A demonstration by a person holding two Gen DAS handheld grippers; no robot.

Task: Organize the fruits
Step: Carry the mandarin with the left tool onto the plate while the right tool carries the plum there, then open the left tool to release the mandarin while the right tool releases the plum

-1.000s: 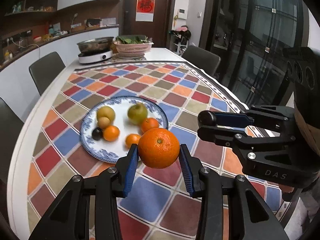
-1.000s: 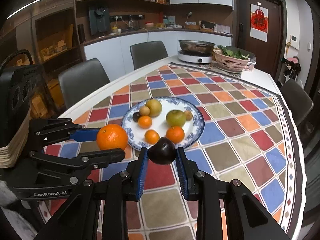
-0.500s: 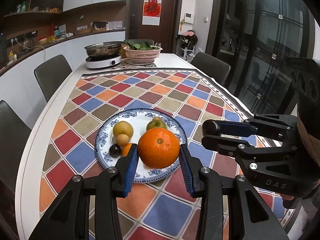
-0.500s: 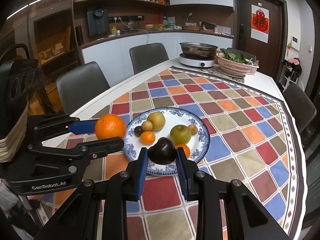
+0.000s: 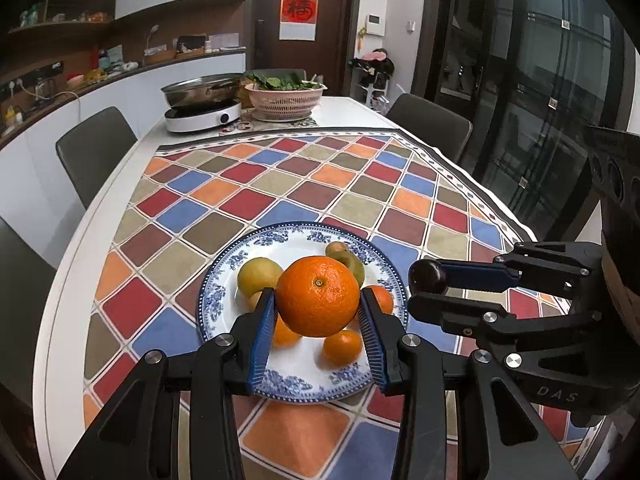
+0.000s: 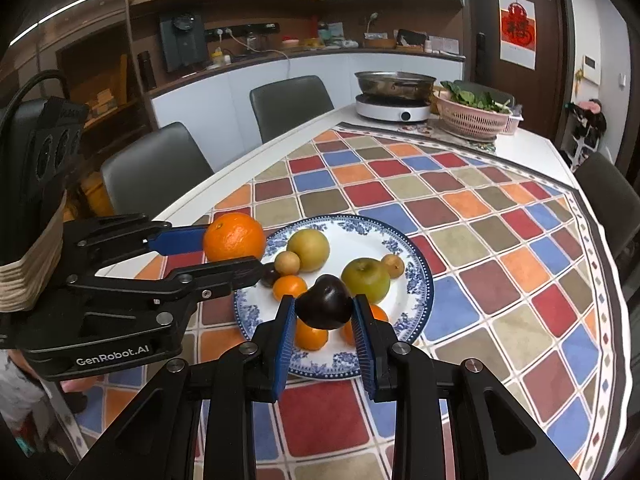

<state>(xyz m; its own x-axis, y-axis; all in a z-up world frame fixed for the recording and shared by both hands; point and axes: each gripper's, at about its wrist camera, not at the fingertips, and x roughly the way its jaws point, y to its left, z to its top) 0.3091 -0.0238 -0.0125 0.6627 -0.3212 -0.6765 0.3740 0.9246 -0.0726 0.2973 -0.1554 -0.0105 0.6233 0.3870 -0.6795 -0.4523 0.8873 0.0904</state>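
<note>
My left gripper [image 5: 318, 312] is shut on a large orange [image 5: 318, 296], held in the air over the blue-and-white plate [image 5: 296, 384]. My right gripper [image 6: 324, 320] is shut on a dark plum [image 6: 325, 307], above the plate's [image 6: 416, 312] near side. In the right wrist view the left gripper [image 6: 228, 254] holds the orange [image 6: 234, 237] over the plate's left rim. In the left wrist view the right gripper [image 5: 420, 288] shows the plum [image 5: 427, 277] at the plate's right rim. On the plate lie a yellow pear [image 6: 308, 250], a green apple [image 6: 366, 280] and several small oranges.
The plate sits on a chequered tablecloth [image 5: 320, 184] on a white table. At the far end stand a cooker with a steel pan [image 5: 200, 100] and a pink basket of greens [image 5: 286, 98]. Grey chairs [image 6: 290, 100] line both sides.
Both grippers have moved forward with their fruit, from short of the plate to over it. Neither grip has changed.
</note>
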